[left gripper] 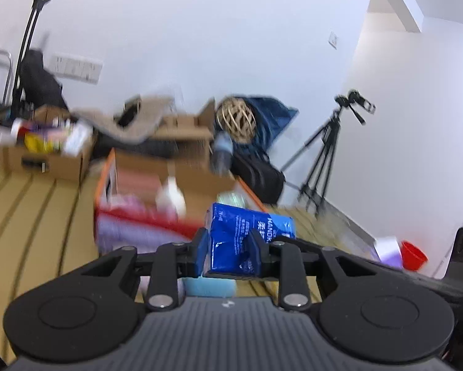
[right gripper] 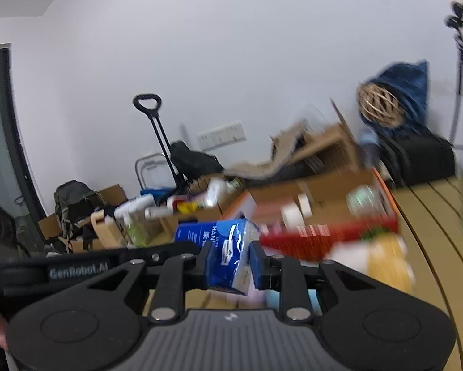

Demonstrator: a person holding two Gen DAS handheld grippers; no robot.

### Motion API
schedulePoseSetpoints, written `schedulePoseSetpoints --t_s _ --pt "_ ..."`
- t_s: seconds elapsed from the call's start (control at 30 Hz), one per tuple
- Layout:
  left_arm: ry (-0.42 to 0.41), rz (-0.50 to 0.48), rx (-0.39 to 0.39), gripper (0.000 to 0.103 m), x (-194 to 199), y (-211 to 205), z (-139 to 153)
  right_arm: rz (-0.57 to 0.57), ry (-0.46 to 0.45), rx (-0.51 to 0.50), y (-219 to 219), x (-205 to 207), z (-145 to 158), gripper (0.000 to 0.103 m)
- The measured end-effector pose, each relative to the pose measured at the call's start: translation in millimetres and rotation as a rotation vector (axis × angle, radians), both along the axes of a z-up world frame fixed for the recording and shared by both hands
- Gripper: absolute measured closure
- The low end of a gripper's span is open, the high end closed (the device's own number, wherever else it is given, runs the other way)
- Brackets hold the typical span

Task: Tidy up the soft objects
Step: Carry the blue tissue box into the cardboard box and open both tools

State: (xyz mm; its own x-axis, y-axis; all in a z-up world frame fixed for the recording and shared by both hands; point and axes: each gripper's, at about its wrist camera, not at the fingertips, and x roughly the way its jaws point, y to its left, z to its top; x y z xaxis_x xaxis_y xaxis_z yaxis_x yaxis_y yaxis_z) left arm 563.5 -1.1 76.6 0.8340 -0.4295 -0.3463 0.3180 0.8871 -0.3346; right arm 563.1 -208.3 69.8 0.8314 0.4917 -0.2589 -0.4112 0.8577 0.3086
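My left gripper (left gripper: 228,249) is shut on a blue tissue pack (left gripper: 247,235), held in the air above the wooden table (left gripper: 30,210). My right gripper (right gripper: 230,262) is shut on the other end of the same blue tissue pack (right gripper: 228,247). The left gripper's black body shows at the left of the right wrist view (right gripper: 77,270). A light blue soft item (left gripper: 208,287) lies just under the left gripper. Both views are motion-blurred.
An orange-edged cardboard box (left gripper: 108,182) with red, pink and white items stands ahead on the table; it also shows in the right wrist view (right gripper: 386,198). More cardboard boxes (left gripper: 46,157), a woven ball (left gripper: 236,120), a tripod (left gripper: 327,151) and a red cup (left gripper: 414,255) lie beyond.
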Motion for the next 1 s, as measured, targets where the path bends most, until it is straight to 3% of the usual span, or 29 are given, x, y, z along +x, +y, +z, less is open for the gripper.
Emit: schedulePoseSetpoints --t_s 0.1,0.2,0.33,0.47,0.57,0.6,0.67,0.83,1.0 --pt "0.006 0.017 0.016 0.075 58.1 12.7 18.3 0.025 0.009 0.037 11.2 63.8 18.0 0.08" --pt "0.034 0.06 0.042 0.075 118.0 24.0 17.4 0.065 0.094 0.128 18.4 141.5 16.6 0.081" --pt "0.113 0.091 0.083 0.075 189.8 32.9 -12.9 0.071 0.208 0.2 29.3 227.0 -12.3 0.081" --pt "0.231 0.091 0.117 0.076 251.2 32.5 -50.1 0.034 0.313 0.132 43.1 287.9 -44.6 0.081" --pt "0.304 0.065 0.16 0.081 278.0 25.3 -75.5 -0.022 0.302 -0.049 60.2 303.9 -56.9 0.086" --pt "0.309 0.059 0.189 0.082 281.2 21.2 -80.2 -0.019 0.293 -0.097 65.7 305.4 -59.7 0.092" --pt "0.277 0.075 0.232 0.082 278.9 17.7 -82.6 -0.011 0.281 -0.157 72.3 306.6 -63.3 0.093" --pt "0.293 0.097 0.222 0.082 272.3 28.7 -79.5 0.007 0.278 -0.196 78.4 304.9 -59.2 0.092" --pt "0.236 0.111 0.232 0.082 242.8 39.1 -41.8 0.018 0.247 -0.183 67.1 280.9 -28.7 0.092"
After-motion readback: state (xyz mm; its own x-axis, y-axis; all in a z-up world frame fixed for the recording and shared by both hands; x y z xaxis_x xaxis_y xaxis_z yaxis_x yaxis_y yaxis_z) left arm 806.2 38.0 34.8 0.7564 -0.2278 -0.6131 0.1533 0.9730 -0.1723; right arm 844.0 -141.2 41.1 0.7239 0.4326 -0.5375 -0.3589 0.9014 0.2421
